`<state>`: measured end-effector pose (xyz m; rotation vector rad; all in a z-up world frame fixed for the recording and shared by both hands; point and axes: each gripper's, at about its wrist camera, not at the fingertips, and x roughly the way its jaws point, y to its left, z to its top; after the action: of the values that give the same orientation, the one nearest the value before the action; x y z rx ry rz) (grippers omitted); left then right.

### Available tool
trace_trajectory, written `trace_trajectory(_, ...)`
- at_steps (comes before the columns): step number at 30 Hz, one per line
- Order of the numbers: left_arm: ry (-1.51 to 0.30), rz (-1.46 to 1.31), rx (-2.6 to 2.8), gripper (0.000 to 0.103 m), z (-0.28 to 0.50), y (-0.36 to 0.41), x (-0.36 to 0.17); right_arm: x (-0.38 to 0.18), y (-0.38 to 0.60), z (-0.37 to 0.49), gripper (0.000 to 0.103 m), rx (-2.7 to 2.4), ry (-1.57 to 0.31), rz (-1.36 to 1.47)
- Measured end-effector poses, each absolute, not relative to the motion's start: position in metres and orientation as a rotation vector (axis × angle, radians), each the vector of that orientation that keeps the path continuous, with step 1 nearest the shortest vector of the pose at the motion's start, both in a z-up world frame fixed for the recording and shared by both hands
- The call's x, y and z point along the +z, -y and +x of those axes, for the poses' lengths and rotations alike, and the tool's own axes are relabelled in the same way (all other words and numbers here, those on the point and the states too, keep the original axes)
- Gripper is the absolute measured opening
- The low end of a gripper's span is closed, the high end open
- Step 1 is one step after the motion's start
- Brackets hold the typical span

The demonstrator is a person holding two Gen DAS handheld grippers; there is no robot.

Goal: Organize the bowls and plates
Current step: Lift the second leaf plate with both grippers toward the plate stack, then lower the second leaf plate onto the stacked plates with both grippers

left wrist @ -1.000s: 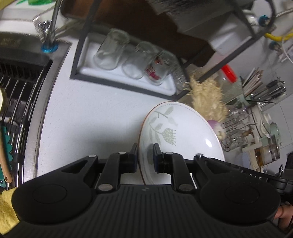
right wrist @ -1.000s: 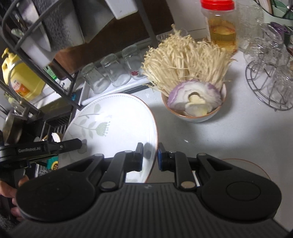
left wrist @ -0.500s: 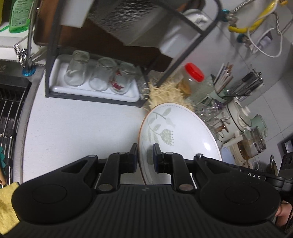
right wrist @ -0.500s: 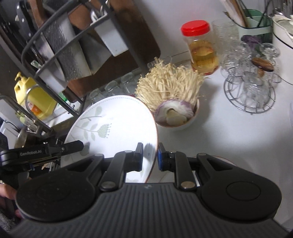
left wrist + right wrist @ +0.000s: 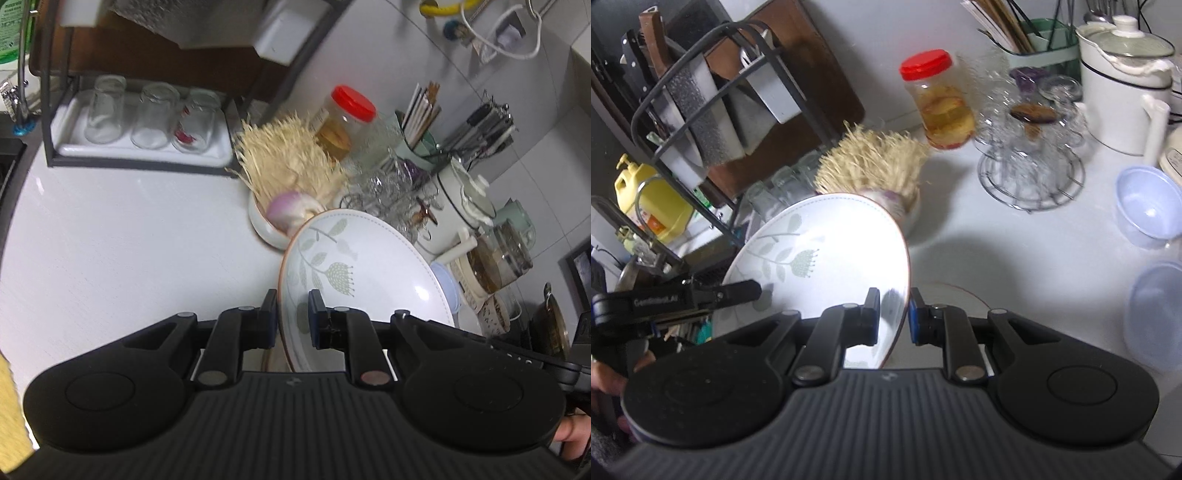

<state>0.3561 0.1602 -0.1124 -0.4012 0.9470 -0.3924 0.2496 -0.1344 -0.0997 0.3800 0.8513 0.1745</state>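
Observation:
Both grippers hold one white plate (image 5: 369, 273) with a pale green leaf and flower pattern, lifted above the counter and tilted. My left gripper (image 5: 291, 314) is shut on the plate's left rim. In the right wrist view the same plate (image 5: 827, 258) fills the middle, and my right gripper (image 5: 894, 314) is shut on its right rim. The left gripper's arm (image 5: 687, 297) shows across the plate at the left. Another plate's brown rim (image 5: 964, 291) lies on the counter under the right gripper. Two pale blue plastic bowls (image 5: 1148, 205) stand at the right.
A bowl of enoki mushrooms and onion (image 5: 284, 192) sits behind the plate. Beyond it are a red-lidded jar (image 5: 343, 118), a wire rack of glass cups (image 5: 1030, 155), a white kettle (image 5: 1123, 85) and a black rack with upturned glasses (image 5: 147, 118). White counter (image 5: 129, 240) spreads left.
Both grippers have carried the plate to the right along the counter and a little higher. The sink has slid out of view on the left, and the kettle and blue bowls have come into view.

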Motion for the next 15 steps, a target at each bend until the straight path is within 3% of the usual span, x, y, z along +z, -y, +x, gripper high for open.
trace_trajectory(15, -1.069, -0.322, -0.308, 0.018, 0.342, -0.100, -0.171, -0.159, 0.171, 0.228, 0.019, 0.147, -0.966, 0.343)
